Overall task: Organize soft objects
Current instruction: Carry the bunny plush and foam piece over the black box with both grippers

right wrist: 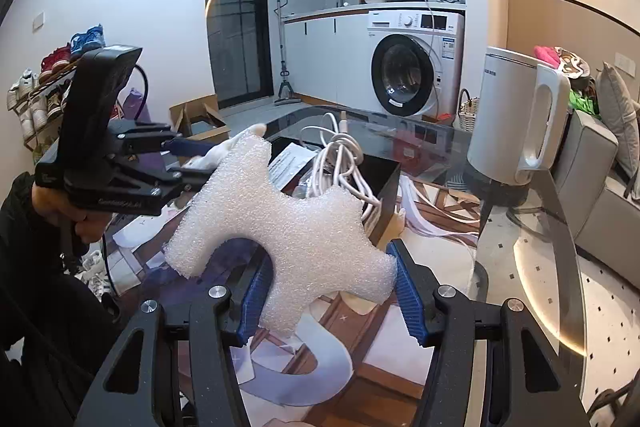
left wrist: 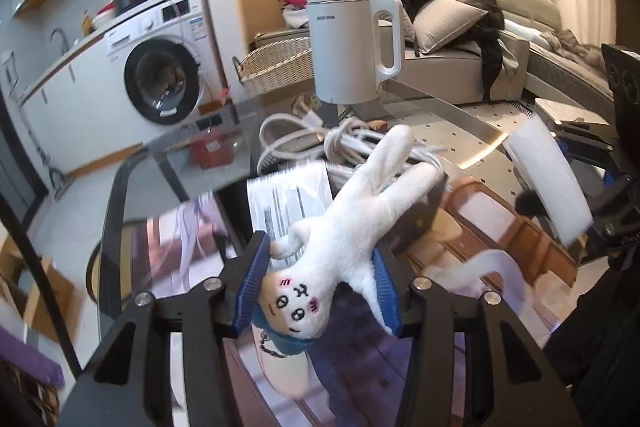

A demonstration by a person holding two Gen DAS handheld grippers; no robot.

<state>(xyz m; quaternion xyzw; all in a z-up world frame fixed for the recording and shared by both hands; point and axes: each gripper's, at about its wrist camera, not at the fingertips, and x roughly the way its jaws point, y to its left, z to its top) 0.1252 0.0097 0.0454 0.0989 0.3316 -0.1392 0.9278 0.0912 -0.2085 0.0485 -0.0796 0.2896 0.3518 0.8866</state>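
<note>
A white plush rabbit (left wrist: 352,227) with a stitched face hangs above the glass table (left wrist: 180,163). My left gripper (left wrist: 320,283) is shut on it, the blue pads pressing its head and body from both sides. A white piece of foam (right wrist: 296,227) with lobed edges sits between the blue pads of my right gripper (right wrist: 332,291), which is shut on its lower part. In the left wrist view the foam (left wrist: 548,179) and right gripper (left wrist: 608,215) show at the right edge. The right wrist view shows the left gripper (right wrist: 188,159) at the left, with the rabbit (right wrist: 236,147) in it.
A white kettle (left wrist: 352,47) stands at the table's far side, also seen as the kettle (right wrist: 516,115) on the right. A coil of white cable (right wrist: 344,163) lies in a black box (right wrist: 384,187) beside a printed sheet (left wrist: 288,203). Beyond are a washing machine (left wrist: 160,75), a wicker basket (left wrist: 272,67) and a sofa (left wrist: 460,67).
</note>
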